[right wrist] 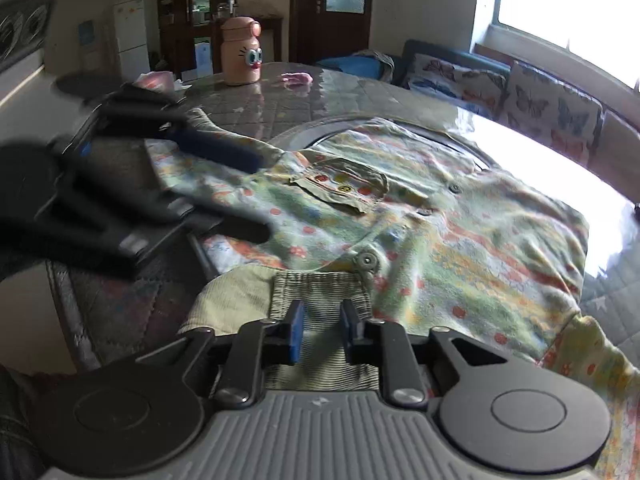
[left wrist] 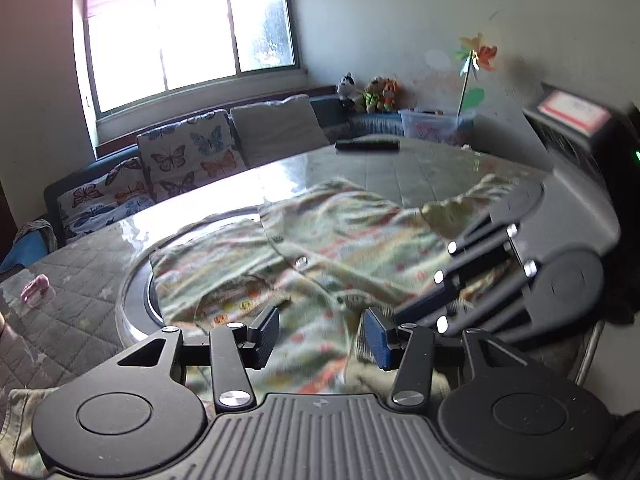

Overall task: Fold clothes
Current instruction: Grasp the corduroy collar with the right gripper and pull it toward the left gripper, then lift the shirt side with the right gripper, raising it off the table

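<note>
A round table (left wrist: 420, 164) with a glossy quilted top is seen in a living room. A black remote (left wrist: 367, 145) lies near its far edge. Butterfly-print cushions (left wrist: 188, 152) are lined along a sofa below a bright window (left wrist: 188, 32). Plush toys (left wrist: 368, 92) and a pinwheel (left wrist: 476, 56) are set by the wall. A peach cartoon-faced bottle (right wrist: 241, 51) stands upright on the table.

bright window (left wrist: 188, 36) above a butterfly-cushioned sofa (left wrist: 184, 156), pale walls, dark wooden door (right wrist: 332, 8).

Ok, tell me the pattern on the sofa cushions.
Butterflies on white, clearest in the left wrist view: cushions.
</note>
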Demonstrator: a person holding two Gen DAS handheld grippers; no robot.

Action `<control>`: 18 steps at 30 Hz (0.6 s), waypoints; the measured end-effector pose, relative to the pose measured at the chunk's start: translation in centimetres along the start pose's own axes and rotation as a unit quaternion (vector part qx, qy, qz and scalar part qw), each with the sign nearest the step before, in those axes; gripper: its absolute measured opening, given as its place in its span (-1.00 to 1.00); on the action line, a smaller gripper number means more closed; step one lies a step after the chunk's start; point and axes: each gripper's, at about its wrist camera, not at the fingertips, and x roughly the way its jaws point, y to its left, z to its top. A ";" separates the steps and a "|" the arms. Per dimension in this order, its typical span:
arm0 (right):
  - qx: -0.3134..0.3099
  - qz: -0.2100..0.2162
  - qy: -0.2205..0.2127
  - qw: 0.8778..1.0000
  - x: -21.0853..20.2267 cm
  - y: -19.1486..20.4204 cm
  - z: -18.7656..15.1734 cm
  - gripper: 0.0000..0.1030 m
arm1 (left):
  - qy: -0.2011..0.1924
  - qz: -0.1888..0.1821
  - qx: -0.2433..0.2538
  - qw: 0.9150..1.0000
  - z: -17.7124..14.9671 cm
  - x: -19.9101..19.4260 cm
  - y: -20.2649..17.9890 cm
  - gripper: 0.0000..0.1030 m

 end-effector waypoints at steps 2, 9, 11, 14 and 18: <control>0.010 0.007 -0.006 1.000 -0.6 0.1 -0.2 -0.54 | -0.006 -0.003 -0.002 1.000 0.7 0.8 -0.3 -0.03; 0.083 -0.018 -0.040 0.996 -4.0 -2.5 -1.2 -0.33 | 0.017 -0.035 -0.006 0.999 0.8 4.4 -1.8 -0.10; 0.101 -0.037 -0.034 0.994 -4.0 -3.7 -1.8 -0.33 | 0.027 -0.042 -0.001 0.999 0.3 4.9 -2.3 -0.17; 0.124 -0.056 -0.022 0.991 -3.8 -5.2 -2.6 -0.30 | 0.040 -0.049 0.008 0.998 -0.4 5.4 -2.9 -0.19; 0.158 -0.074 0.001 0.985 -3.5 -7.3 -3.7 -0.30 | 0.046 -0.049 0.013 0.998 -1.0 5.4 -2.8 -0.20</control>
